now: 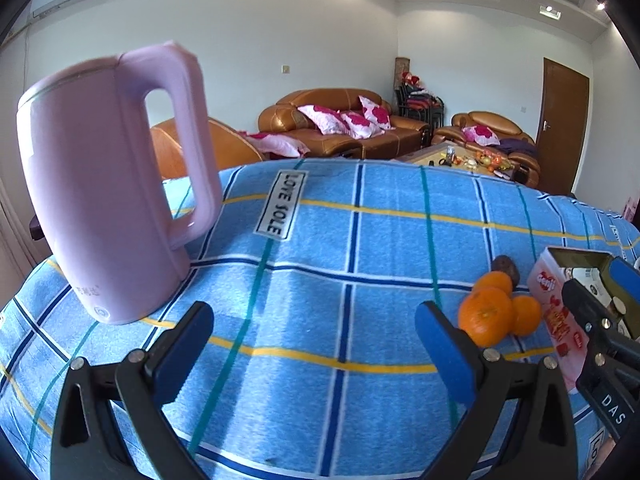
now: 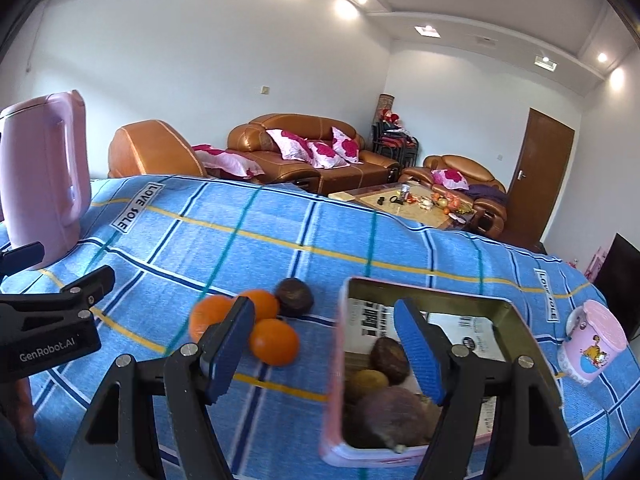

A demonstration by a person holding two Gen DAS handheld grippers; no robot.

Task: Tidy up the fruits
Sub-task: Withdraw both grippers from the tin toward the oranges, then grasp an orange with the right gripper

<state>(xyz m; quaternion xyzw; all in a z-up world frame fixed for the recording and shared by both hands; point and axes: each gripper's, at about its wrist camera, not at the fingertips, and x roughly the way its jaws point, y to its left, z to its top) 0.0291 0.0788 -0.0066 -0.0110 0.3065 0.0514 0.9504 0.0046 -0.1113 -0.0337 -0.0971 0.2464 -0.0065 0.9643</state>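
Observation:
Three oranges (image 2: 274, 342) (image 1: 486, 316) lie bunched on the blue checked cloth (image 1: 320, 240), with a dark round fruit (image 2: 294, 296) (image 1: 506, 268) just behind them. To their right stands an open pink tin (image 2: 336, 360) (image 1: 552, 312) holding several dark and yellowish fruits (image 2: 388, 354). My right gripper (image 2: 324, 354) (image 1: 592, 304) is open and straddles the tin's left wall, one finger over the inside, the other in front of the oranges. My left gripper (image 1: 316, 344) (image 2: 60, 268) is open and empty over bare cloth, left of the oranges.
A tall pink kettle (image 1: 108, 200) (image 2: 44, 176) stands at the table's left. A pink cartoon cup (image 2: 592, 344) sits right of the tin. The cloth's far edge drops off toward sofas and a coffee table.

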